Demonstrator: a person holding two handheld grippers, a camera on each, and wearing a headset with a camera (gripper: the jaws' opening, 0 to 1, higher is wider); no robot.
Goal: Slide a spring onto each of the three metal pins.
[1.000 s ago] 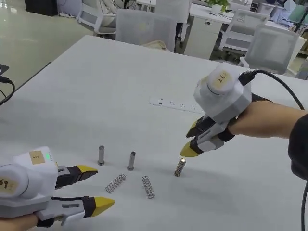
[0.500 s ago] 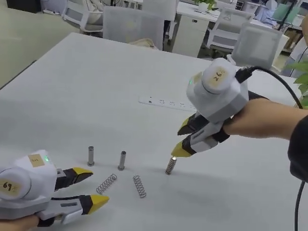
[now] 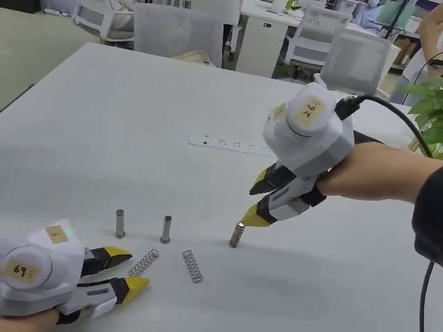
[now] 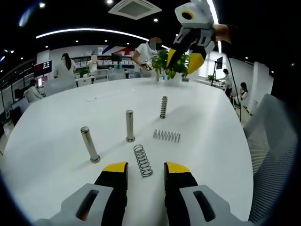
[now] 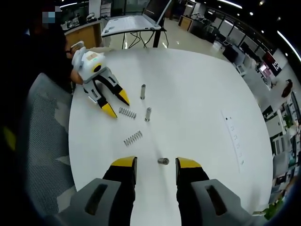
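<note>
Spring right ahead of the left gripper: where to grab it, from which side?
Take the spring mid-length, across its coils. It lies flat on the table with its axis roughly along the left gripper's line, ahead of the open jaws, so a low, straight-ahead approach should put one jaw on each long side. Squeezing end to end would likely just compress it.
</note>
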